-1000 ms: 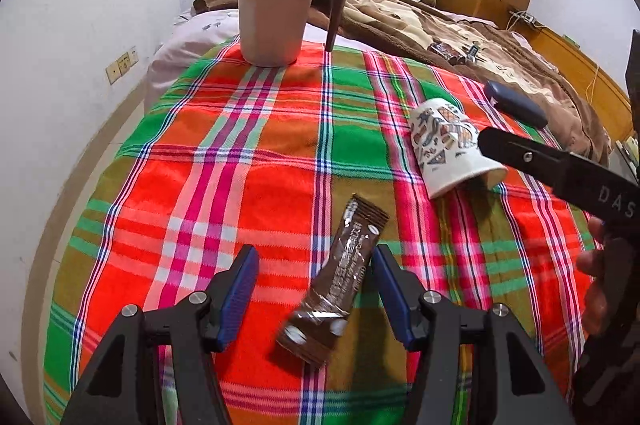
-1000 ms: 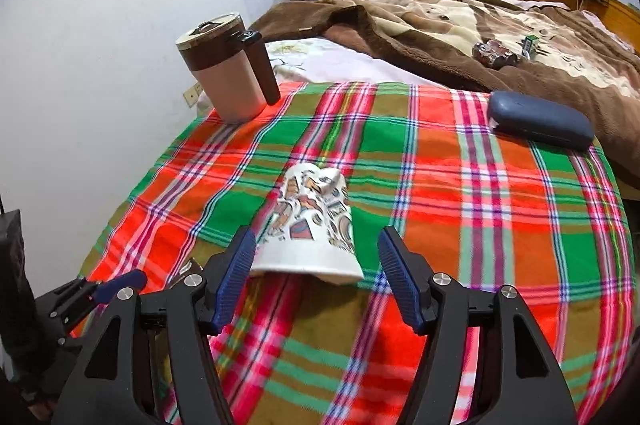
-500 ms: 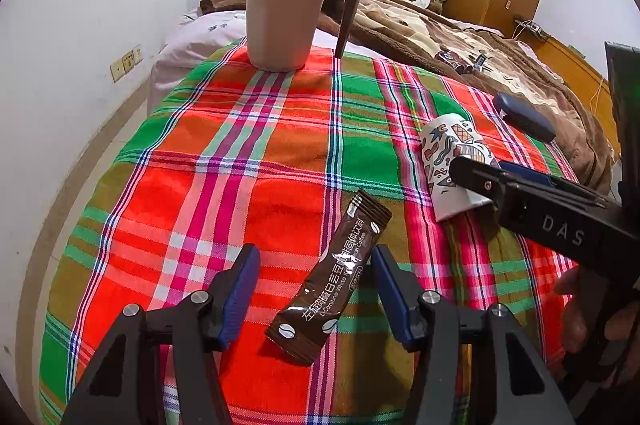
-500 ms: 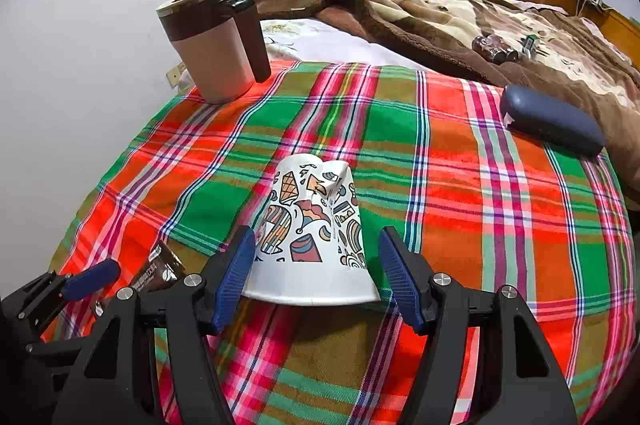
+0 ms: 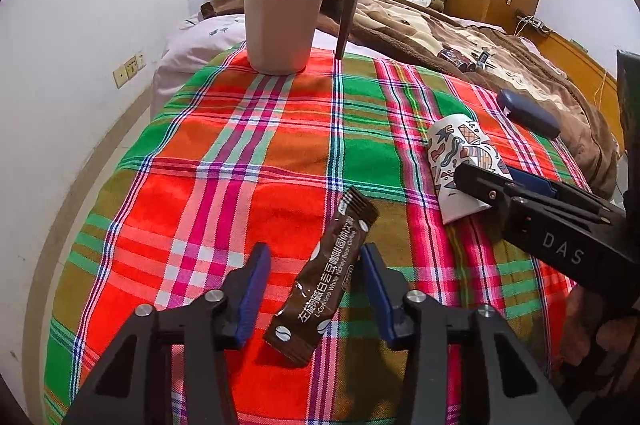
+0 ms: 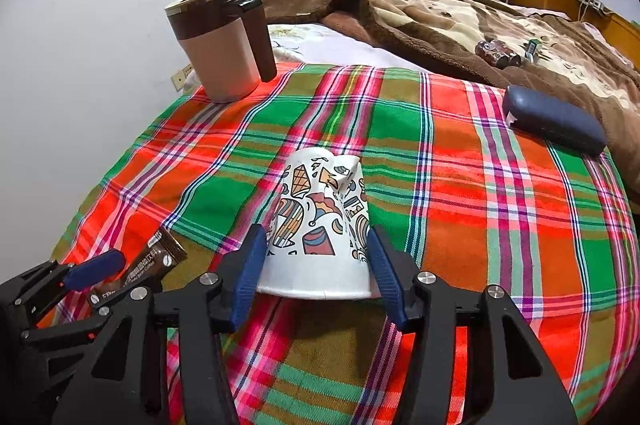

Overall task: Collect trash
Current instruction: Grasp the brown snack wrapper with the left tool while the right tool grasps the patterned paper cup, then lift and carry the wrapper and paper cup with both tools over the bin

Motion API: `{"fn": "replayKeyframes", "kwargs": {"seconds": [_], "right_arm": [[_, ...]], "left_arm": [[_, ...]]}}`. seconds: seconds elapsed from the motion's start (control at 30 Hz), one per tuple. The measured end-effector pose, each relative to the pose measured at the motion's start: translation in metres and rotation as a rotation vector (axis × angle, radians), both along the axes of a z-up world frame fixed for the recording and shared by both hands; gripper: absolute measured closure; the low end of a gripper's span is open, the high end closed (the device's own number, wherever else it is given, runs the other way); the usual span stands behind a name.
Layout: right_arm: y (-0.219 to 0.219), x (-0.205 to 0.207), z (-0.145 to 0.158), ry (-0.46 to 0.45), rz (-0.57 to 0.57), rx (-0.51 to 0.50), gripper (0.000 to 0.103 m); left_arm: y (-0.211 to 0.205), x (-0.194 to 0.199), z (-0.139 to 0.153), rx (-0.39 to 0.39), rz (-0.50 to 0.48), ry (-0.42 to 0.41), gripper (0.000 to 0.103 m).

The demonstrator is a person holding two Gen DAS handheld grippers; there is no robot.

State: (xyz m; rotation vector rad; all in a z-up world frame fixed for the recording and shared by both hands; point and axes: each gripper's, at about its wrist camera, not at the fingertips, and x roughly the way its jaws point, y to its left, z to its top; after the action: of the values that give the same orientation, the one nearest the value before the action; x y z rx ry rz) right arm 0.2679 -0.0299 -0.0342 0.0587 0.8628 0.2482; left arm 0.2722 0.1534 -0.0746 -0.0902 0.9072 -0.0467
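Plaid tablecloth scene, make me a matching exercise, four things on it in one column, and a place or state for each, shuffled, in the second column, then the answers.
Things:
1. coffee sachet
2. paper cup
3. lidded mug
4. dark blue case

Places or states:
A. upright at the cloth's far left corner
B. on its side, dented, between the right claw's blue pads
C. flat between the left claw's pads, untouched
D. near the far right edge, beside the brown blanket

Pairs: 1-C, 2-B, 3-A, 4-D
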Motion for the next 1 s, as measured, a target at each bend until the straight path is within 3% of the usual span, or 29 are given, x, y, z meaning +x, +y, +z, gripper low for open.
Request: {"fn": "replayKeyframes", "kwargs": {"seconds": [0.23,1.0], "right_arm": [[-0.007,-0.003,0.0,-0.004,-0.028,0.04,0.057],[-0.021,-0.031,0.014,-0.043,-0.052,0.066,0.062]], "left_arm": [[0.006,-0.002,0.002,-0.025,0.018,-0.015,0.081],[-0.004,-0.04,0.029,-0.028,0.011,-0.071,0.082]]}}
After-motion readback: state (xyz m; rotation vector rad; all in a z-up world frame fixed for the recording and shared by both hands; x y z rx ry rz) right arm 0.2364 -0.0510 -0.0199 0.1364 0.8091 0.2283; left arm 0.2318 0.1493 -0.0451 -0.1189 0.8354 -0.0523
